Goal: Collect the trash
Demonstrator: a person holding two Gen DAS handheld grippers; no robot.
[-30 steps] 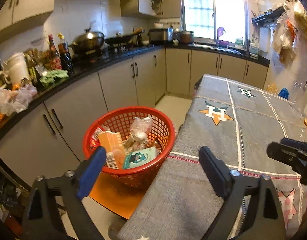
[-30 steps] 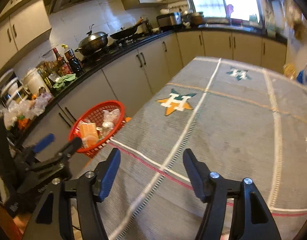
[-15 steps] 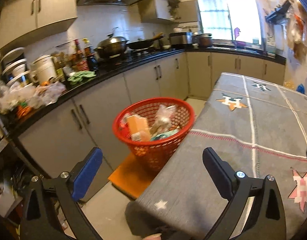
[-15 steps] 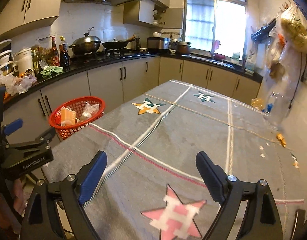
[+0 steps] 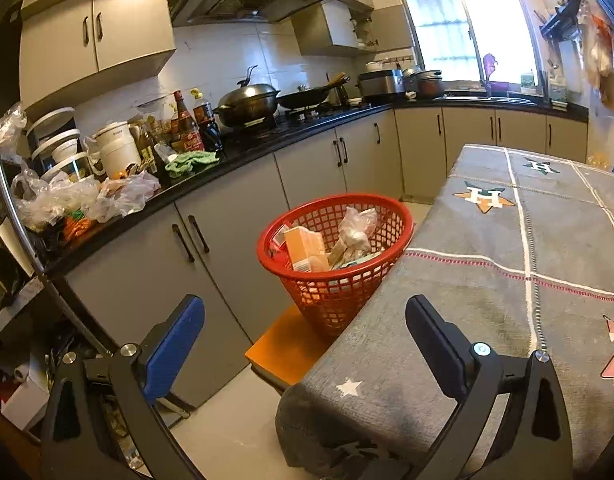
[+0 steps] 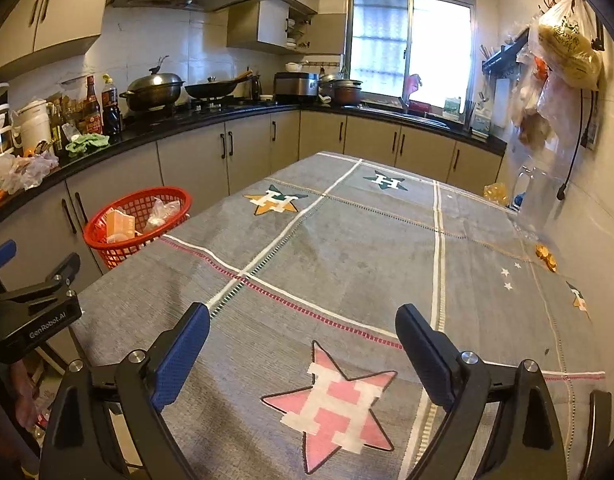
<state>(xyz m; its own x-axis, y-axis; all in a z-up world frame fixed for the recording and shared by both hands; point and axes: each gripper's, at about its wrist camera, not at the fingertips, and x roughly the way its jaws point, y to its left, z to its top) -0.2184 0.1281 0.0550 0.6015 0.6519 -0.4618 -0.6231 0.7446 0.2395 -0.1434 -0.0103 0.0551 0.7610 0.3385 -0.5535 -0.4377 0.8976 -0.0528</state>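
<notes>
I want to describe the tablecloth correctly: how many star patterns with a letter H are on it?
4 in the right wrist view: pink star nearest, orange star left, green star far, one partly cut off right. More may be hidden.

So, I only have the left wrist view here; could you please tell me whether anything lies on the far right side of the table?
Observer: Yes, a few small golden pieces lie on the cloth close to the right wall.
Operator: Thank you. Does anything stand near them?
Observer: A clear plastic jug stands further back along that wall.
Operator: And how are the right tongs?
Observer: The right tongs have just been opening. They stand wide over the pink star, with nothing between them.
</notes>
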